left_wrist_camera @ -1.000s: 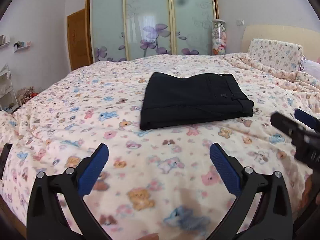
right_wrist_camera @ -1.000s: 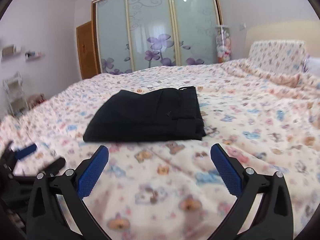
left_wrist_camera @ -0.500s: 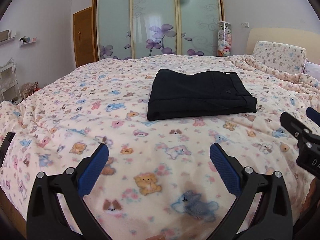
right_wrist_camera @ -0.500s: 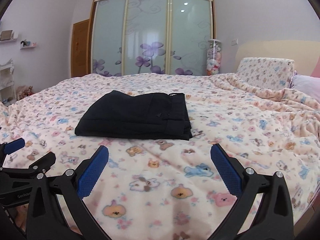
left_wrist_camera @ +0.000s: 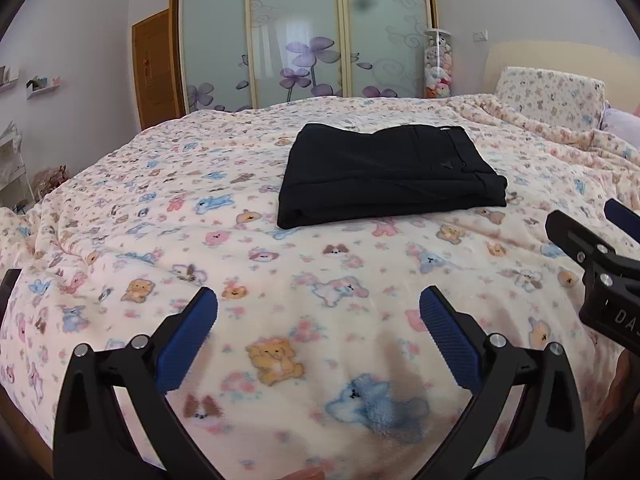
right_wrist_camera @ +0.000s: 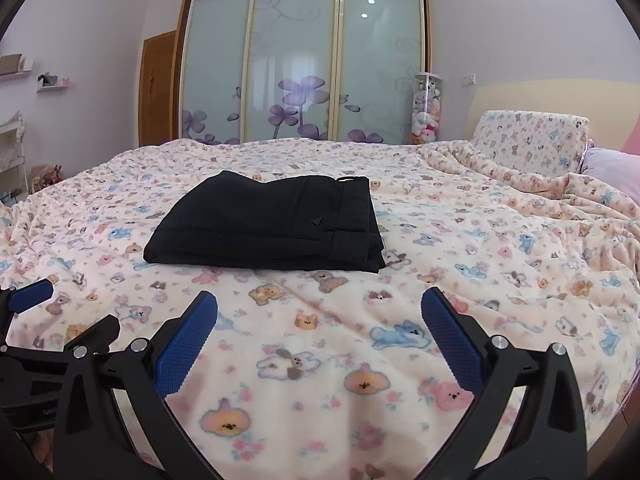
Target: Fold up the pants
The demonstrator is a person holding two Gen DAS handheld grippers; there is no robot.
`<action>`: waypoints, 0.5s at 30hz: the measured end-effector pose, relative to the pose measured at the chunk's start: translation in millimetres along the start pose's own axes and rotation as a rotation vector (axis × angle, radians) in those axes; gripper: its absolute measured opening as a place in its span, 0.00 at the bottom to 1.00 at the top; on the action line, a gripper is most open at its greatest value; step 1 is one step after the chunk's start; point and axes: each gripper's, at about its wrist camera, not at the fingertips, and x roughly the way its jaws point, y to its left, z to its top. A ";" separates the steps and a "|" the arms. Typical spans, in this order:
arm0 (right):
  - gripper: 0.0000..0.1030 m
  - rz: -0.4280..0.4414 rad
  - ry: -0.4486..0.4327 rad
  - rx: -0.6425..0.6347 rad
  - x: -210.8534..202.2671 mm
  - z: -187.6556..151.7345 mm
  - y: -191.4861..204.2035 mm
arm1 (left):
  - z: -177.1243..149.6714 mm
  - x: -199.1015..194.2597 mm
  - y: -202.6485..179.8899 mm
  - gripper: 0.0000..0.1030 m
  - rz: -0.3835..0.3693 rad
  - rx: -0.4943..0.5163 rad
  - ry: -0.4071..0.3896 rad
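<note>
Black pants (left_wrist_camera: 384, 176) (right_wrist_camera: 268, 224) lie folded in a flat rectangle on the bed, waistband to the right. My left gripper (left_wrist_camera: 318, 330) stands open above the bedspread, well short of the pants, nothing between its blue pads. My right gripper (right_wrist_camera: 319, 332) is also open and holds nothing, equally far back from the pants. The right gripper's body (left_wrist_camera: 592, 256) shows at the right edge of the left wrist view. The left gripper's body (right_wrist_camera: 48, 328) shows at the left edge of the right wrist view.
The bed (left_wrist_camera: 200, 240) (right_wrist_camera: 480, 280) carries a pink animal-print blanket. A matching pillow (right_wrist_camera: 528, 144) and headboard are at the right. Sliding wardrobe doors (right_wrist_camera: 300, 64), a tube of plush toys (right_wrist_camera: 426, 110), a wooden door and wall shelves stand behind.
Both grippers have drawn back and steadied; the pants look a little farther away than a second ago. The pants have not moved. Both grippers remain open.
</note>
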 end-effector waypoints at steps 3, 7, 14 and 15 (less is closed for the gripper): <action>0.99 -0.005 0.006 0.004 1.2 -0.2 -0.6 | -0.9 0.7 -2.9 0.98 0.006 0.014 0.003; 0.99 -0.006 0.015 0.012 3.5 -0.4 -3.3 | -1.6 1.4 -4.6 0.98 0.034 0.031 0.000; 0.99 -0.008 0.032 0.023 6.6 -1.4 -5.6 | -1.7 1.6 -5.2 0.98 0.037 0.033 0.001; 0.99 -0.008 0.033 0.023 6.7 -1.6 -5.6 | -1.7 1.7 -5.4 0.98 0.038 0.033 0.003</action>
